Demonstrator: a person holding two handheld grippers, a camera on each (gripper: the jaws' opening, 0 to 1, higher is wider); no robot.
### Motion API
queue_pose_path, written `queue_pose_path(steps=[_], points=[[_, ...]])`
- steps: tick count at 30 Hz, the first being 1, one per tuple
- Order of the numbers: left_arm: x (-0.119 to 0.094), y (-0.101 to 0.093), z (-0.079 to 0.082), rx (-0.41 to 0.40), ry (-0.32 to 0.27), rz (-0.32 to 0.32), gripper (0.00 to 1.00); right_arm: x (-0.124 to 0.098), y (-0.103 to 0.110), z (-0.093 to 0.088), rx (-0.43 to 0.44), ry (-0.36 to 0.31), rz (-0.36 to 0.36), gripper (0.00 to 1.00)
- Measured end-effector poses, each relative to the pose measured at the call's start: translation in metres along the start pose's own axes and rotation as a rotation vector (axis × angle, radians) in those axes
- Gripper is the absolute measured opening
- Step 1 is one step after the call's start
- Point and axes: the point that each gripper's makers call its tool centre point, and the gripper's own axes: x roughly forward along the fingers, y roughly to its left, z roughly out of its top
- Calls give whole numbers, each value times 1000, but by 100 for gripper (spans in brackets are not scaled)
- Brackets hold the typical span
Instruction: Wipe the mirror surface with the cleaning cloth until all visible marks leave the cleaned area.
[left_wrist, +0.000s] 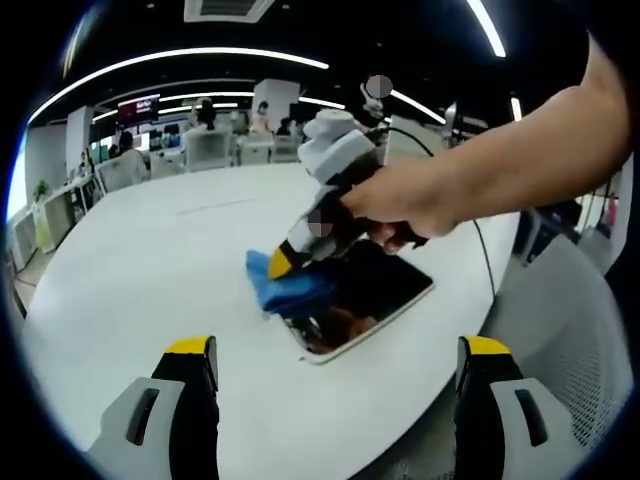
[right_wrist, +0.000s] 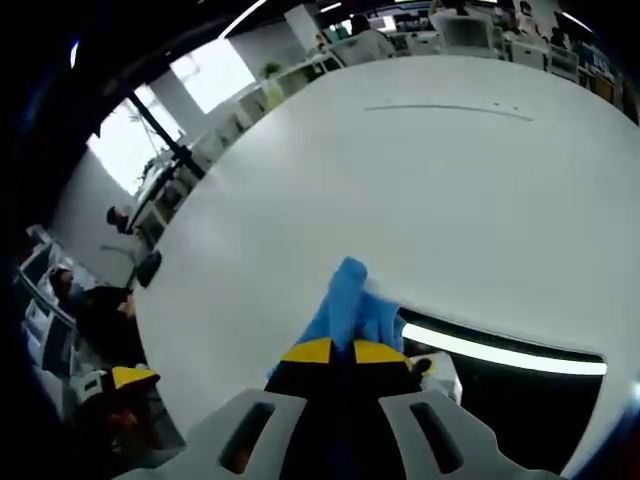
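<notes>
Open-plan office space stretches behind a big white round table (left_wrist: 150, 260), with curved ceiling light strips overhead and people seated at desks far beyond the table's back edge. On the table, toward its near right edge, lies the mirror (left_wrist: 370, 300), a flat rectangular panel with rounded corners and a dark reflecting face.

At the mirror's left end sits the cleaning cloth (left_wrist: 290, 285), a bunched blue cloth that overlaps the mirror's edge and partly rests on the table beside it. The right hand-held gripper (left_wrist: 283, 262) comes down onto it from above the mirror, gripped by a person's hand (left_wrist: 400, 205) whose bare forearm reaches in from the right. In the right gripper view, that same hand-held gripper (right_wrist: 333, 351) has its yellow-tipped jaws drawn together and clamped on the cloth (right_wrist: 350, 305), which sticks out past the tips; the mirror (right_wrist: 520, 375) lies just right of the cloth and reflects a bright light strip.

The left hand-held gripper (left_wrist: 340, 355) hangs over the table on the near side of the mirror, well apart from it, its jaws spread wide with nothing between them.
</notes>
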Motion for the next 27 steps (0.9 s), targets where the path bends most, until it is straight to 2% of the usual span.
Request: queue_pose_path(steps=[14,27], points=[[0,3,1,2,-9,14,100,-8,9,-19,28,21,17,0],[-1,0,1,7,-4,8,99,-11,14,-29,-21,31,7,0]])
